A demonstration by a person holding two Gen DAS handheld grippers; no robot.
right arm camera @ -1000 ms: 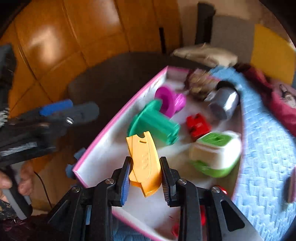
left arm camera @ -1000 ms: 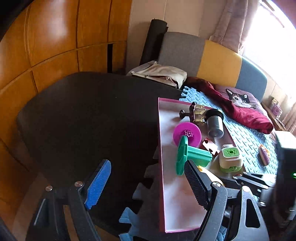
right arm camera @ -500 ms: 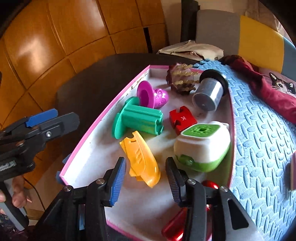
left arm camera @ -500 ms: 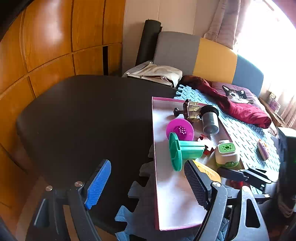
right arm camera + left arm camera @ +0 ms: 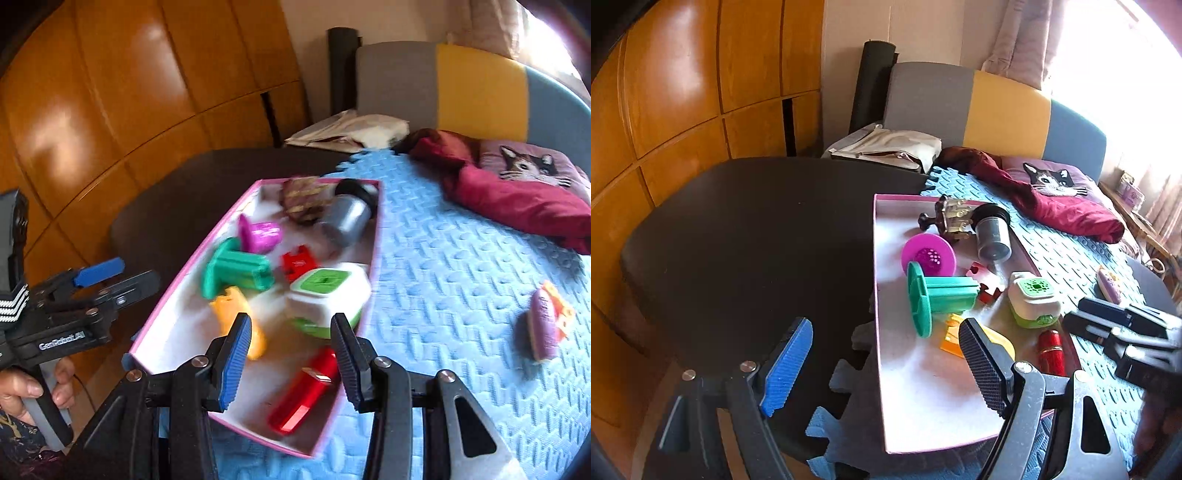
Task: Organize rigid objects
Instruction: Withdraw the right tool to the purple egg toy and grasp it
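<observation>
Worktop [image 5: 177,184] dark, blue foam mat [image 5: 443,258] over it. Pink-rimmed tray [image 5: 184,277] holds the sorted pieces: green spool [image 5: 236,273], white-green box [image 5: 328,295], orange piece [image 5: 240,317], red case [image 5: 306,391]. My right gripper [image 5: 291,354] has just been opening and stands released and empty above the tray's near end; left gripper [image 5: 886,365] wide, empty. Purple item [image 5: 543,328], blurred, possibly a toy, lies outside on the mat. Risk: reaching for it, I clip the tray rim and scatter the contents.
</observation>
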